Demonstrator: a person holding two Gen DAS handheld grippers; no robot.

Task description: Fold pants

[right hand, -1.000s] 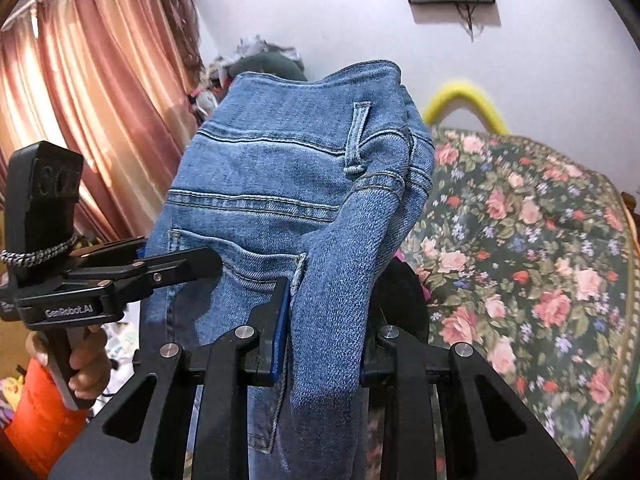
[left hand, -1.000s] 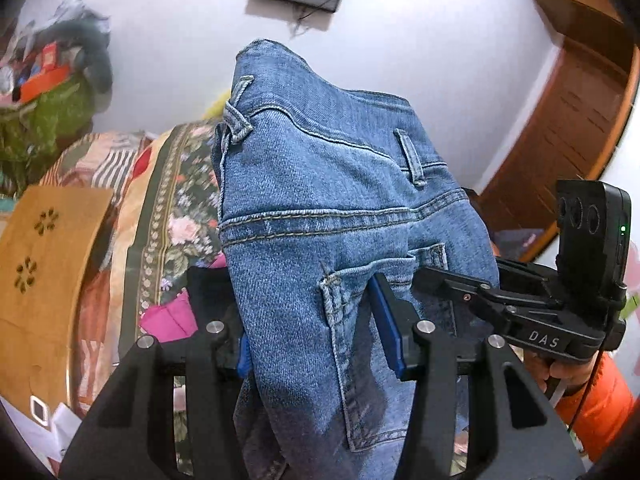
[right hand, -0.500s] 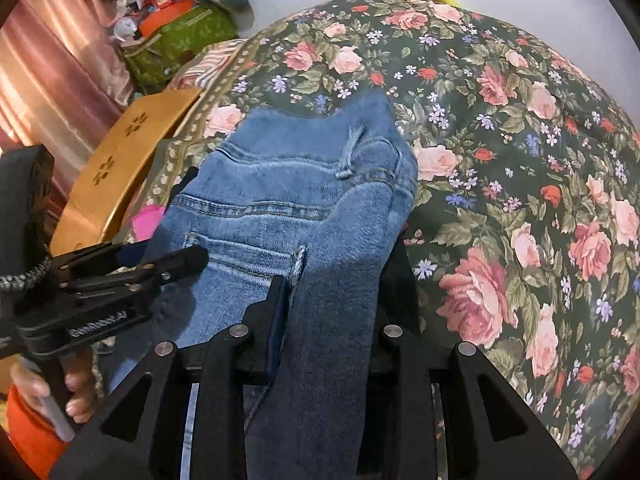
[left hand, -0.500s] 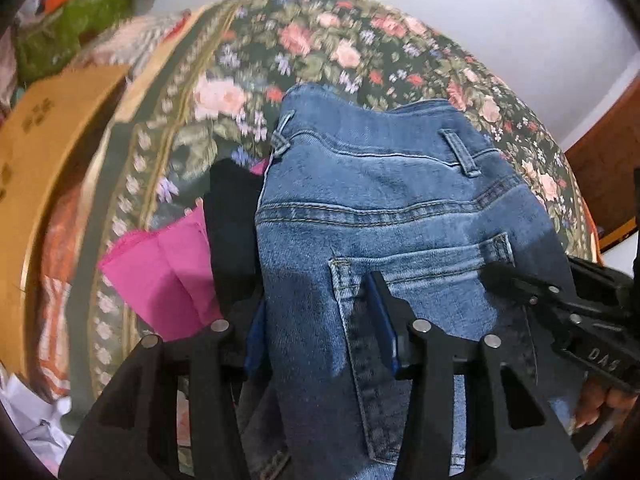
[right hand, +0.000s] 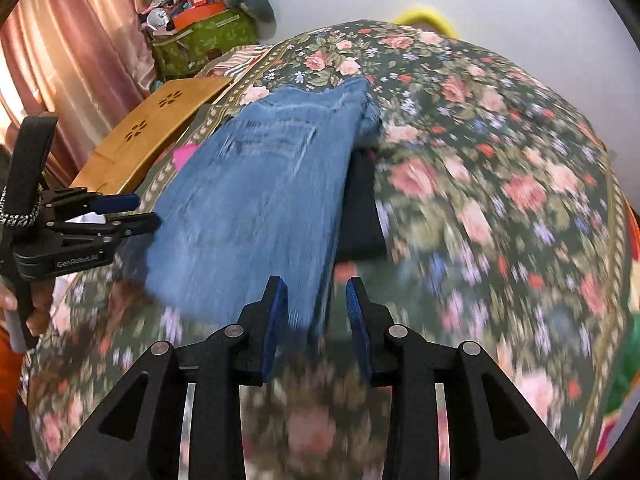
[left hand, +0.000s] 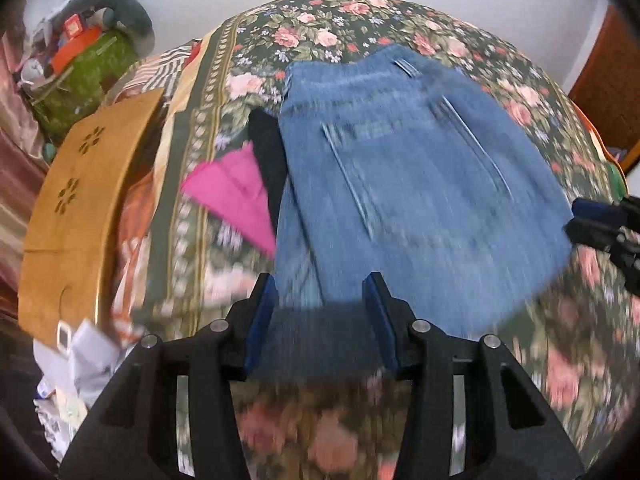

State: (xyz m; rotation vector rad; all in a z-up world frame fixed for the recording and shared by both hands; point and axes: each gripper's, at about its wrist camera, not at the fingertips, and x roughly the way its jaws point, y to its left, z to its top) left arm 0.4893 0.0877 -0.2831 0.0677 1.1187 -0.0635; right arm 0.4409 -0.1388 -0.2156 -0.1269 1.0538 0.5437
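Evidently the task is close to its end. The jeans (left hand: 400, 180) lie on the bed (right hand: 500, 200) as a short, thick bundle with the back pocket facing up and the waistband toward the far end. They sit nearer the bordered side edge of the bed, the side where the wooden board (left hand: 80, 200) is, than the opposite edge. Their side toward that edge overlaps a black cloth (left hand: 268, 152), and a pink cloth (left hand: 236, 188) lies just beside that.

The left hand-held gripper (left hand: 320, 284) is at the near edge of the bundle. Dark denim fills the gap between its pads, so it appears to be clamped on the jeans at a middling width, though blur makes this less than certain. The jaws of the right hand-held gripper (right hand: 316, 284) are opening. The near corner of the jeans is between them, but one pad already stands clear of the cloth, so I judge that grip to be released.

The folding itself looks done, with the legs doubled under the seat. What seems left is letting go on the left, drawing both tools away, and perhaps flattening the near edge. Whether the layers line up neatly cannot be told, as both views are smeared.
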